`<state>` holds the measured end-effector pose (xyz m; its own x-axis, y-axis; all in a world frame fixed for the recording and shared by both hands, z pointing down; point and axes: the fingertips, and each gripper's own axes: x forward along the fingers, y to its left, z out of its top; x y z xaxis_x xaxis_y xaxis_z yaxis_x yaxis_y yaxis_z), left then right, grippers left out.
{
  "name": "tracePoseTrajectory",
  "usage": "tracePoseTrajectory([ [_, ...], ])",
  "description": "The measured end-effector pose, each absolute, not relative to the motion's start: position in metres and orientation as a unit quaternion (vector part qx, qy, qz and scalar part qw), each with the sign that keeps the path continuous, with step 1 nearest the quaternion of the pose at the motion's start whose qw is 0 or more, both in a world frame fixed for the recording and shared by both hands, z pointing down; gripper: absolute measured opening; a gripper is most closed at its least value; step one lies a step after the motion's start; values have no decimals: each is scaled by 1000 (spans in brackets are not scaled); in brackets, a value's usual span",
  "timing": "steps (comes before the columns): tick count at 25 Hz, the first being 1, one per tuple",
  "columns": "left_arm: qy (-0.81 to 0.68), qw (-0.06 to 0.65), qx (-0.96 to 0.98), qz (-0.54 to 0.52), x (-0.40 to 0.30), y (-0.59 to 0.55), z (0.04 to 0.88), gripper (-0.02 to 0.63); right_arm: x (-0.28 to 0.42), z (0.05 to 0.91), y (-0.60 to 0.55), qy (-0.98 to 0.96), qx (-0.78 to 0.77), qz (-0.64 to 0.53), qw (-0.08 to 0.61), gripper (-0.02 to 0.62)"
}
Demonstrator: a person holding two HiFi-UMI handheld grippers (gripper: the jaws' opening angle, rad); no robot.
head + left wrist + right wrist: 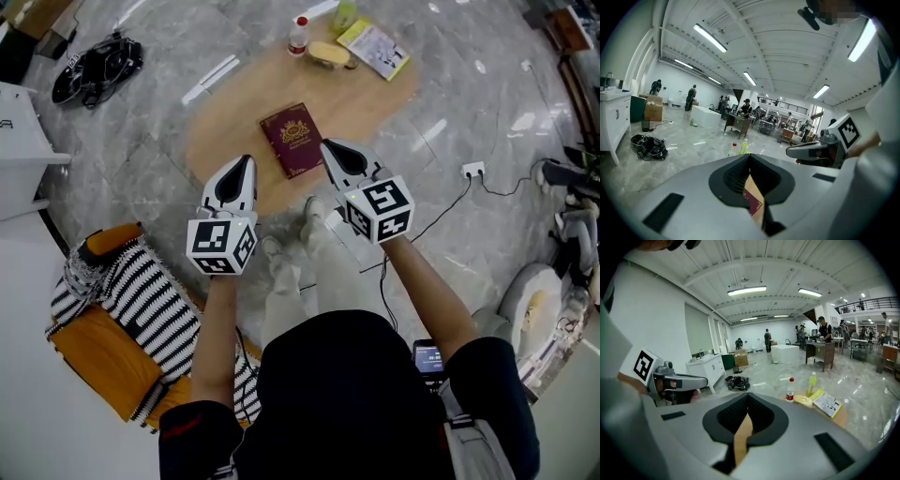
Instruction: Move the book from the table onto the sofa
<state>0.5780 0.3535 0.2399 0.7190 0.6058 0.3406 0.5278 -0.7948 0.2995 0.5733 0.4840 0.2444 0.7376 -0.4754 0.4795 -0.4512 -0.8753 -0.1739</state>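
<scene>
A maroon book [292, 139] with a gold crest lies flat on the round wooden table [225, 122]. My left gripper [247, 161] hangs shut and empty just left of the book's near end. My right gripper [326, 147] is shut and empty just right of the book. In the left gripper view the closed left gripper [750, 157] shows a sliver of the book [752, 201] below the jaws. The right gripper [748, 397] shows only tabletop [742, 434] through its closed jaws. An orange sofa seat [98, 352] with a striped blanket [141, 295] sits at lower left.
At the table's far side stand a red-capped bottle [298, 36], a yellow object [329, 53] and a booklet [375, 47]. A black bundle [94, 67] lies on the floor, a white cabinet [19, 141] at left, a power strip [473, 170] with cable at right.
</scene>
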Motion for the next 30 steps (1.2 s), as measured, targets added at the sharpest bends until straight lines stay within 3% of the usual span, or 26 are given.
tracePoseTrajectory([
  [18, 292, 118, 903, 294, 583, 376, 362, 15, 581, 373, 506, 239, -909, -338, 50, 11],
  [30, 282, 147, 878, 357, 565, 389, 458, 15, 572, 466, 519, 253, -881, -399, 23, 11],
])
